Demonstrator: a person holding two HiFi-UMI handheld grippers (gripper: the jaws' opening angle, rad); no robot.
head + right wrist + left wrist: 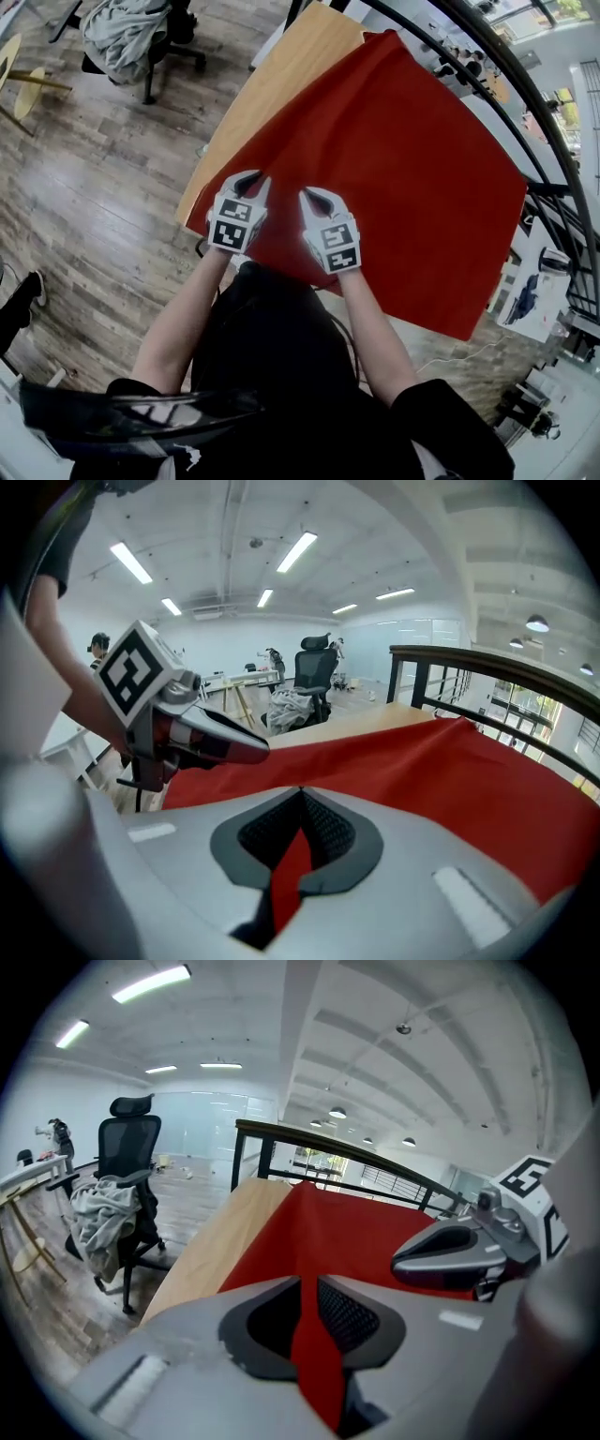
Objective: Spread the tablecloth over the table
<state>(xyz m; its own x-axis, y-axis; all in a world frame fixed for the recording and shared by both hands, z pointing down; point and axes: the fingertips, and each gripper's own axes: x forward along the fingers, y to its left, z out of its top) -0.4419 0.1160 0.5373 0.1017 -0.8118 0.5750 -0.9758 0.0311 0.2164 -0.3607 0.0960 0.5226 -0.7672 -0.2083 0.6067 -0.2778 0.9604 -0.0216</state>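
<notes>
A red tablecloth [394, 169] lies spread across most of a light wooden table [281, 84], its right side hanging past the table edge. My left gripper [251, 184] is shut on the cloth's near edge, and red fabric [314, 1354] runs between its dark pads. My right gripper [314, 199] sits close beside it, shut on the same edge, with a red fold [286, 874] pinched in its jaws. In the left gripper view the right gripper [459, 1251] shows at the right; in the right gripper view the left gripper [202, 733] shows at the left. A strip of bare table [216, 1241] stays uncovered on the left.
A black office chair [141, 42] draped with grey clothing stands on the wooden floor beyond the table's left side. A black railing [525, 122] curves along the right, behind the table. A round yellow side table [19, 75] stands at far left.
</notes>
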